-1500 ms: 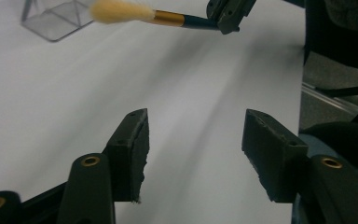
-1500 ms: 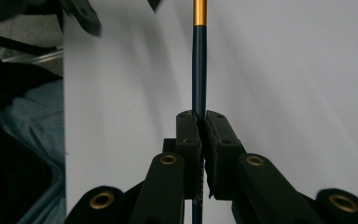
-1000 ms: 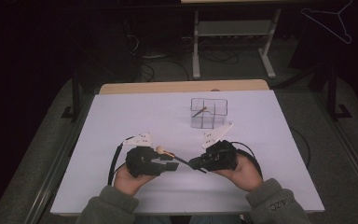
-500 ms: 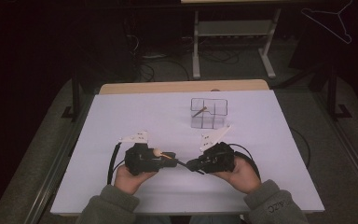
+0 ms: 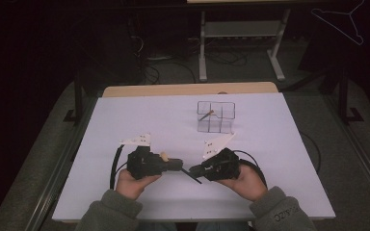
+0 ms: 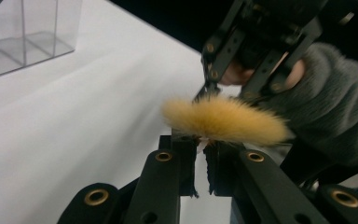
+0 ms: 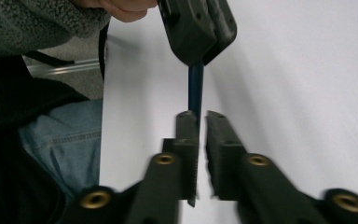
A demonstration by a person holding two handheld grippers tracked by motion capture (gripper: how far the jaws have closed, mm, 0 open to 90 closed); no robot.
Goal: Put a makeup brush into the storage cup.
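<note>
A makeup brush (image 5: 164,156) with a fluffy tan head (image 6: 223,119) and a thin dark handle (image 7: 196,88) hangs between the two grippers, just above the white table near its front. My left gripper (image 5: 177,164) is shut on the brush just under the tan head (image 6: 200,142). From the right, my right gripper (image 5: 193,171) meets the handle's end. Its jaws stand almost together with the handle between their tips (image 7: 201,116). The handle's end pokes out below the right gripper in the high view.
A clear plastic organiser box (image 5: 216,115) with several compartments stands mid-table, farther back; a thin brown stick (image 5: 205,115) leans in one. The same box is at the top left (image 6: 23,32). A wire hanger (image 5: 347,21) and a metal stand (image 5: 241,29) lie beyond the table.
Both hands have stayed close together near the front edge. The left gripper has drifted slightly to the left with the brush. The right gripper view is blurred by motion.
</note>
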